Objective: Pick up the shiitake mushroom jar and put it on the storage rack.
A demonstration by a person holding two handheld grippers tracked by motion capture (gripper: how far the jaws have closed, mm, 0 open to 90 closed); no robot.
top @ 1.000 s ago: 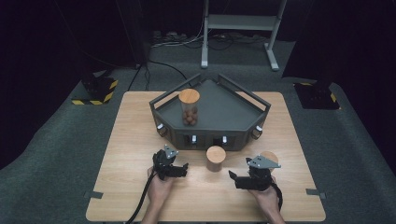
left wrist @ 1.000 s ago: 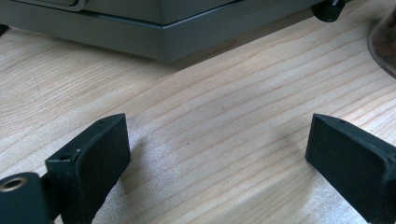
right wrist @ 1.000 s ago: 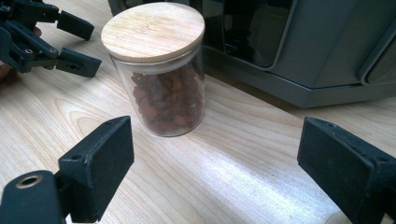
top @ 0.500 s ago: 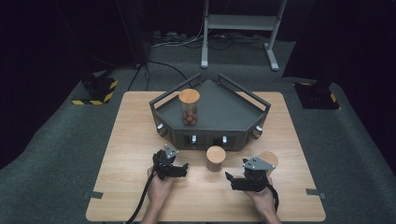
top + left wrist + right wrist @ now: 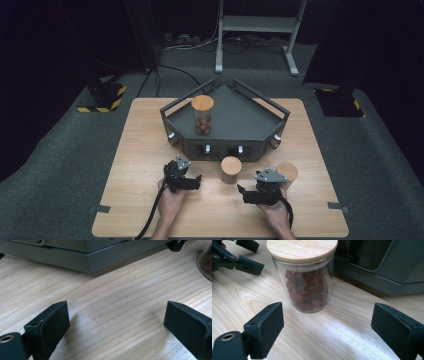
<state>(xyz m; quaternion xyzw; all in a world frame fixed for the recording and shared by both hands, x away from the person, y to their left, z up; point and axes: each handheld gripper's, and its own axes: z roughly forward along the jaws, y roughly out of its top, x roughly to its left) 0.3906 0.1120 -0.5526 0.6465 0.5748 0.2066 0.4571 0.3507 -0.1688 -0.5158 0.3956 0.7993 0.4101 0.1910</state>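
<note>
A wooden table (image 5: 125, 165) carries a grey five-sided tray (image 5: 240, 117) toward its far edge, with a lidded jar (image 5: 202, 114) of brown pieces standing in the tray's left part. Two forearms come in over the near edge, hands low on the wood. The left gripper (image 5: 195, 181) lies near the middle, pointing right, its jaws wide apart over bare table. The right gripper (image 5: 242, 192) points left toward the middle jar (image 5: 304, 275), which stands just before the tray's front wall; its jaws are spread, nothing between them. A third jar (image 5: 287, 173) stands beside the right hand (image 5: 274, 212).
</note>
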